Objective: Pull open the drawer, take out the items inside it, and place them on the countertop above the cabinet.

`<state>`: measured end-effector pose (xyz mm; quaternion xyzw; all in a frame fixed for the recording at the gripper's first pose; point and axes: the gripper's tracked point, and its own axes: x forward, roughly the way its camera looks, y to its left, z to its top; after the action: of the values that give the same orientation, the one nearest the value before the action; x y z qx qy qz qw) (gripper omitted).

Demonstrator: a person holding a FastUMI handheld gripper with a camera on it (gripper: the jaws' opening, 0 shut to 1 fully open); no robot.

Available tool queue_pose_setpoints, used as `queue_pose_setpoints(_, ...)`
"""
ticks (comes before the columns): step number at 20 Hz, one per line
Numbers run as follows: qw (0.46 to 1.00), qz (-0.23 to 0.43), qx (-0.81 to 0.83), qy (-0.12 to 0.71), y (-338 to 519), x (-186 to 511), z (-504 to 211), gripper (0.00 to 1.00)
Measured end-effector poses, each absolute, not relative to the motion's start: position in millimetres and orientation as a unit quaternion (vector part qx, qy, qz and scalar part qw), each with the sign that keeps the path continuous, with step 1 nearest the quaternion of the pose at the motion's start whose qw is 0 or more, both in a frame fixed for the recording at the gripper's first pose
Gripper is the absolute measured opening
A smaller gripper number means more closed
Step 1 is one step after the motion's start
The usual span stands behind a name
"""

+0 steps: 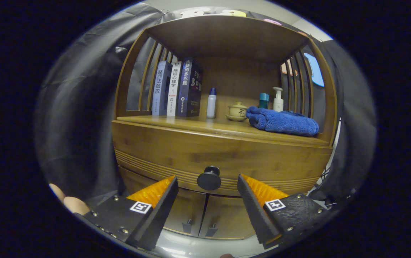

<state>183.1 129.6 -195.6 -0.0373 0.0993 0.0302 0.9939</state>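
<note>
Two fingers of the gripper (207,200) stand wide apart, holding nothing; the drawer's round knob (209,178) sits at twelve o'clock between them. It looks rigid and smooth, likely slippery; pinch its neck. Beyond, the counter (191,123).

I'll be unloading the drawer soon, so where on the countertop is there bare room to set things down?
The front strip of the countertop, ahead of the books and white bottle, is bare. The right side is crowded: lidded cup, blue towel, teal container, pump bottle. The gripper is open, flanking the drawer knob.
</note>
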Motion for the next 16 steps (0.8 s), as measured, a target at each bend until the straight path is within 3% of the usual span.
queue_pose_setpoints(7,0.994,0.009,-0.039,0.103,121.8,208.8,-210.1,0.99)
queue_pose_setpoints(16,0.992,0.000,-0.044,0.120,121.2,229.7,-224.4,0.58)
